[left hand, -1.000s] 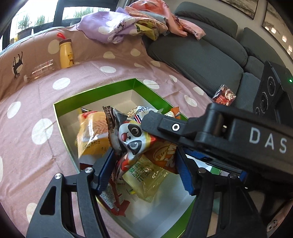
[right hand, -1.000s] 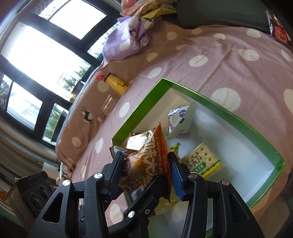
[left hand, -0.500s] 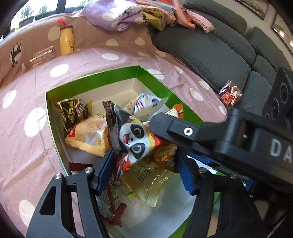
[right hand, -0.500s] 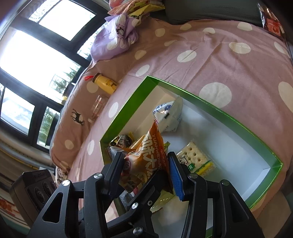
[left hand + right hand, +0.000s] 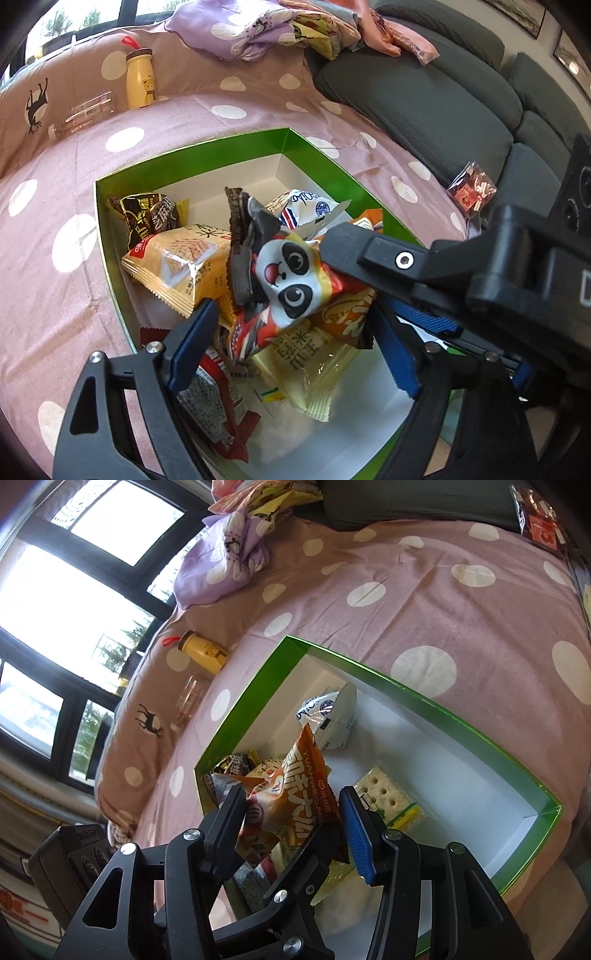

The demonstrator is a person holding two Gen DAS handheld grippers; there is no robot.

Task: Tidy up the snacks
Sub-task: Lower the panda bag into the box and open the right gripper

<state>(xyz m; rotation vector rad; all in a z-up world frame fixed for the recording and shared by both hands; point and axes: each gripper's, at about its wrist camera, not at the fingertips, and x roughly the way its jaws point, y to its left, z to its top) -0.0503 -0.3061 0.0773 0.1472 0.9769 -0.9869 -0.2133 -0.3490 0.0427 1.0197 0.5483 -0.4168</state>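
Observation:
A green box (image 5: pixel 184 155) with a white inside sits on the pink dotted cover and holds several snack packets. Over it my left gripper (image 5: pixel 291 310) has its jaws opening. The panda packet (image 5: pixel 291 284) stands between the pads with a gap on each side, leaning on the right gripper's finger (image 5: pixel 369 251). My right gripper (image 5: pixel 291 794) grips an upright orange packet (image 5: pixel 299 797) above the box (image 5: pixel 424 698), its jaws just starting to open. In the box lie a yellow cracker packet (image 5: pixel 177 266), a brown packet (image 5: pixel 151 218) and a white-blue packet (image 5: pixel 306 210).
A yellow bottle (image 5: pixel 140 81) and a clear glass (image 5: pixel 85 114) lie at the far left. A heap of purple cloth (image 5: pixel 240 33) sits behind. Grey sofa cushions (image 5: pixel 424 96) rise on the right, with a small red packet (image 5: pixel 471 192) on them.
The left jaws have spread apart and come off the panda packet. The right gripper still has the orange packet. Both views have tilted slightly over the box.

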